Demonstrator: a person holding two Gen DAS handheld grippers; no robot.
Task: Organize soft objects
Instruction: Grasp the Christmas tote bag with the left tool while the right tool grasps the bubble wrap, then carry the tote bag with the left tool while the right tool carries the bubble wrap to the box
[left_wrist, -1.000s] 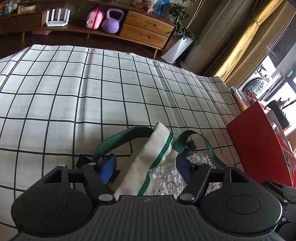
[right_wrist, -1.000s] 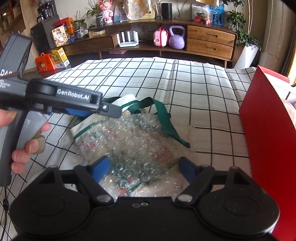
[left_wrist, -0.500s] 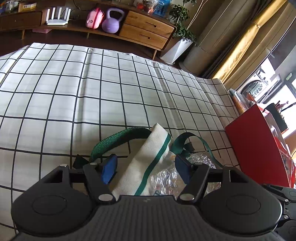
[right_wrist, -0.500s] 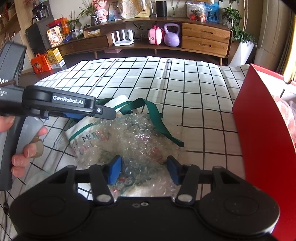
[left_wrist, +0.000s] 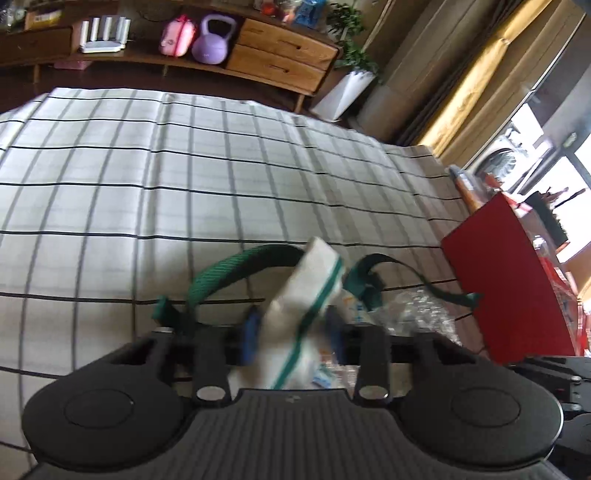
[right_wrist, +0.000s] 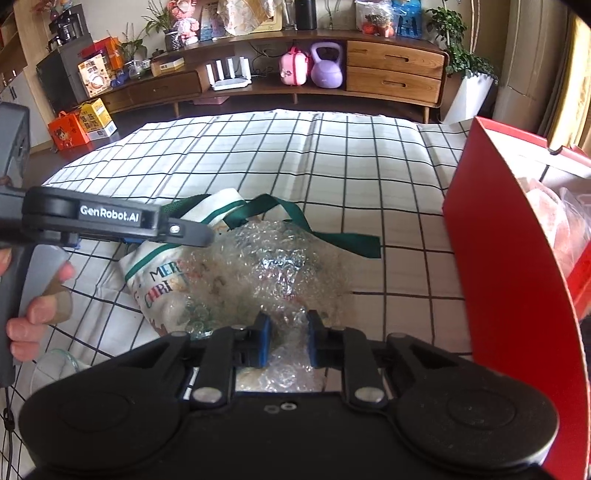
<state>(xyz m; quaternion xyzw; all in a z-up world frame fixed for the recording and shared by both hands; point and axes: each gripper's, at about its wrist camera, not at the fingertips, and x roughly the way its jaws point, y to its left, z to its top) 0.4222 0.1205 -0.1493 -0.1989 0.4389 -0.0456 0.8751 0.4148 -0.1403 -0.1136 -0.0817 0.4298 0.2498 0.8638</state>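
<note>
Right claw (right_wrist: 286, 341): blue pads drawn in narrow, pinching a fold of the bubble wrap (right_wrist: 273, 273) at its near edge. The wrap is a crumpled clear mass lying on top of the tote bag (right_wrist: 159, 277) and spilling off it toward the red box (right_wrist: 509, 280).

Left claw (left_wrist: 293, 334): pads closed on the white, green-striped top edge of the tote bag (left_wrist: 314, 288), the fabric standing up between them. This view is motion-blurred, so how firm the grip is I cannot tell. From the right wrist view the left claw (right_wrist: 207, 236) reaches in from the left at the bag's far rim, with the person's left hand (right_wrist: 35, 314) wrapped on its grey handle.

Tote bag: cream canvas, green trim, printed "MERRY CHRISTMAS" partly readable. It lies on a white cloth with a black grid (right_wrist: 295, 158). Two dark green straps (right_wrist: 295, 214) trail from the bag mouth; one loops out over the cloth toward the red box (left_wrist: 506, 280), another arches to the left of the left claw (left_wrist: 236, 269).

Red box: open-topped, upright, at the right edge of the cloth, just beside the bubble wrap; pale bagged items show inside.

Background: low wooden sideboard (right_wrist: 391, 70) with a purple kettlebell (right_wrist: 327, 66) and pink case (right_wrist: 293, 66).
</note>
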